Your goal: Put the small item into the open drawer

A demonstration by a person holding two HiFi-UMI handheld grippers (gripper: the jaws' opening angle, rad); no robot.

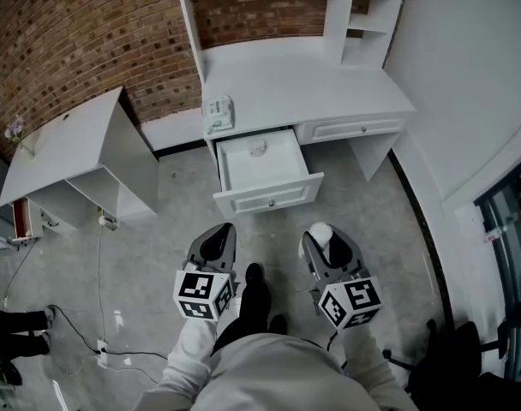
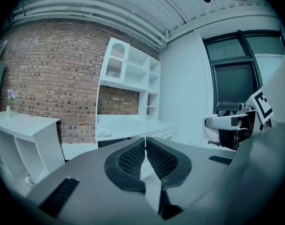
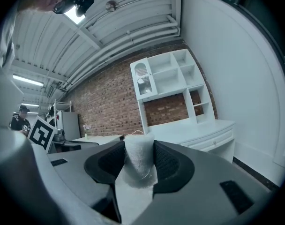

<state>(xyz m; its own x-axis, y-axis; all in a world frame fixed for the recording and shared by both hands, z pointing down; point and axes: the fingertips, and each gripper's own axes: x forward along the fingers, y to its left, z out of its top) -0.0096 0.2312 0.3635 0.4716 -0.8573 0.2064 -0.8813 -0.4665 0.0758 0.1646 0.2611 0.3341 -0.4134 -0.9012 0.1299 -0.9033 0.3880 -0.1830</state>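
Right gripper (image 3: 138, 148): clamped tight on the small item (image 3: 137, 165), a white mesh-wrapped bundle standing upright between the pads and poking up past the tips.
Left gripper (image 2: 145, 143): jaws pressed together, tips meeting, nothing between them.
Marker cubes (image 1: 205, 294): one on each gripper, side by side, close in front of the person's pale sleeves.
Shoe (image 1: 254, 274): dark toe on the grey floor, right between the two grippers.
Small item's place: in the right gripper's hold, out over the floor, short of the drawer and not in it.
Drawer (image 1: 271, 193): pulled wide open from the desk, front panel facing the grippers. A small pale shape lies near its back, too small to tell what it is.
Desk (image 1: 320, 92): white, set against the brick wall (image 1: 80, 32), with shelves rising above it. A second drawer beside the open one is closed.
Desktop: a white boxy thing (image 1: 219, 114) sits at the front corner, just above the open drawer.
Side table (image 1: 63, 144): white, off at the head view's left, well apart from the desk.
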